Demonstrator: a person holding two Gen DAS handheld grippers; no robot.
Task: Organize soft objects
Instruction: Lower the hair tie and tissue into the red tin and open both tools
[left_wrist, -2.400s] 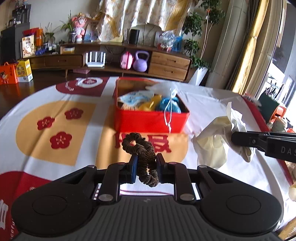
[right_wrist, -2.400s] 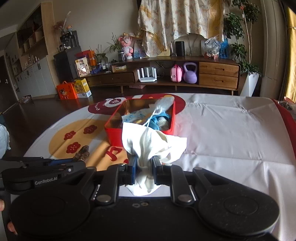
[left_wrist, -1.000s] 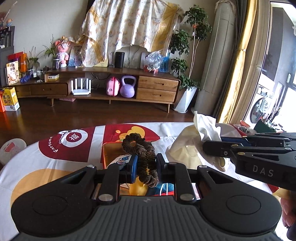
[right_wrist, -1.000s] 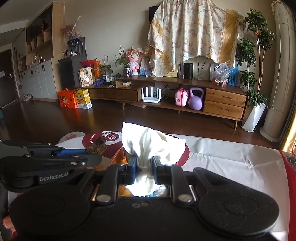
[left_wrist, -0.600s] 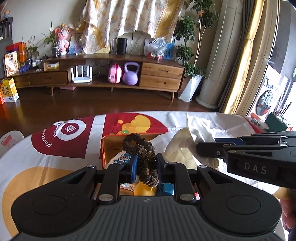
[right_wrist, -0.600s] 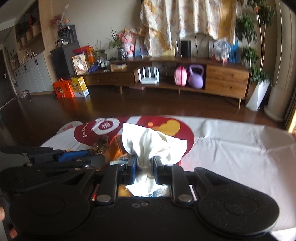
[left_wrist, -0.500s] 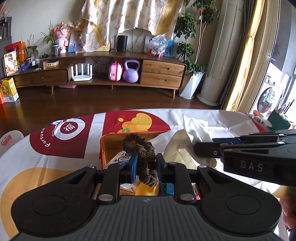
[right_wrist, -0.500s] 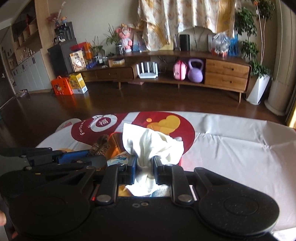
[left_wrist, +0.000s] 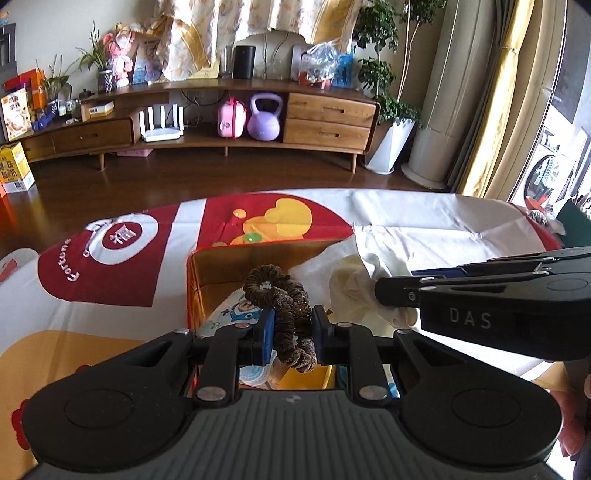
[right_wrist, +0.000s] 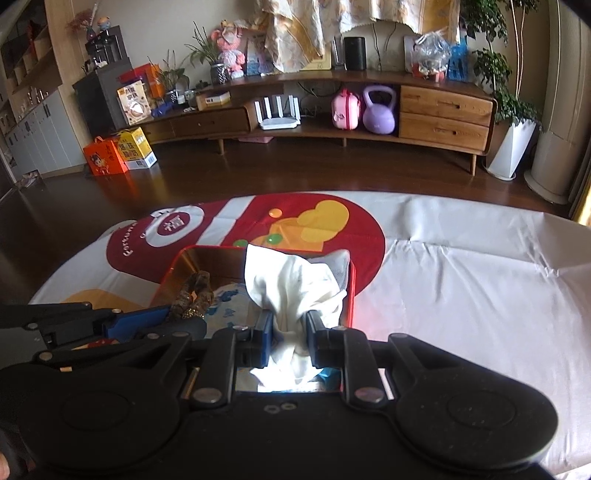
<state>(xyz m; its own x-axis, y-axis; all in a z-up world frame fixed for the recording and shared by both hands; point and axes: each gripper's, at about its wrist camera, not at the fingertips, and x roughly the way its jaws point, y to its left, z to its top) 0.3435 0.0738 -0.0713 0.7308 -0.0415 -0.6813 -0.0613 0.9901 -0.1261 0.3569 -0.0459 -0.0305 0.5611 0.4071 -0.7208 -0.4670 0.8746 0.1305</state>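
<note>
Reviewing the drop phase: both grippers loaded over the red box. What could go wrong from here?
1. The white cloth drapes toward the red box right wall; on release, part may hang over the rim.
2. The brown scrunchie could snag on the left gripper pads.
3. The right gripper sits close beside the left; they may bump.

A brown, crinkled hair scrunchie (left_wrist: 286, 295) with faint glitter stood pinched upright between the left gripper's (left_wrist: 291, 325) pads, its loops rising above the fingertips and a twist hanging below them. A cream-white cloth (right_wrist: 295, 288), crumpled and bunched, sat clamped in the right gripper (right_wrist: 290, 332), fanning out above the fingers and trailing beneath. Both hung over an open red box (right_wrist: 351, 295) directly ahead of and below the grippers, its inner walls gold, already holding a printed blue-and-white packet (left_wrist: 236, 310) and other soft items.
</note>
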